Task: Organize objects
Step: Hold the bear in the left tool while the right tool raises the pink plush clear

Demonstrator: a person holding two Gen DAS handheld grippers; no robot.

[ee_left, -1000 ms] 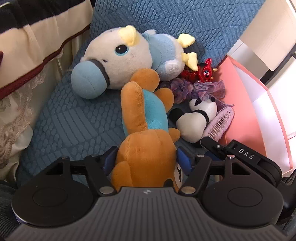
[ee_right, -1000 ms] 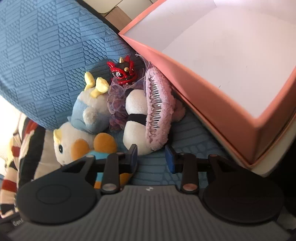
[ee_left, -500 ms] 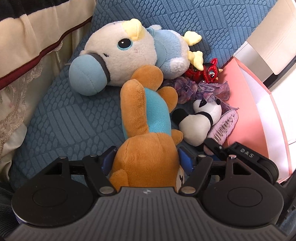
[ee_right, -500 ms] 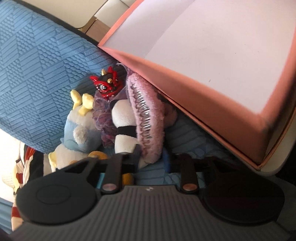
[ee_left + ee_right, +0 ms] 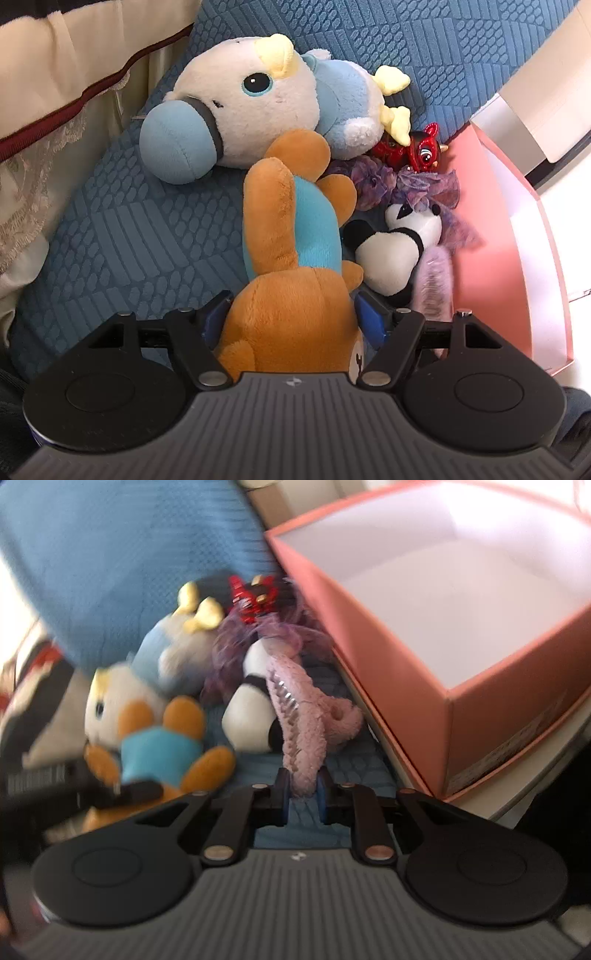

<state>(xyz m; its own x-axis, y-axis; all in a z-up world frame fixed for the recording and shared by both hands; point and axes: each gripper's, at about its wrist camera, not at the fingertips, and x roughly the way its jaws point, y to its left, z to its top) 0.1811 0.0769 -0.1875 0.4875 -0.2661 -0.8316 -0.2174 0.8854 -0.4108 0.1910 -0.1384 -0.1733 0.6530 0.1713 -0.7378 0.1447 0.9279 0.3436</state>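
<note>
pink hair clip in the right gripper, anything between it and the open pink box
Nothing visible. The right gripper has just closed on the pink hair clip, and the pink box sits open just to its right, with only its near wall to lift over.

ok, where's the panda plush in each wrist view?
Left wrist: panda plush right of centre, beside the orange plush.
Right wrist: panda plush centre, left of the pink hair clip.
Shared landmark: red lion figurine, just beyond the panda.
</note>
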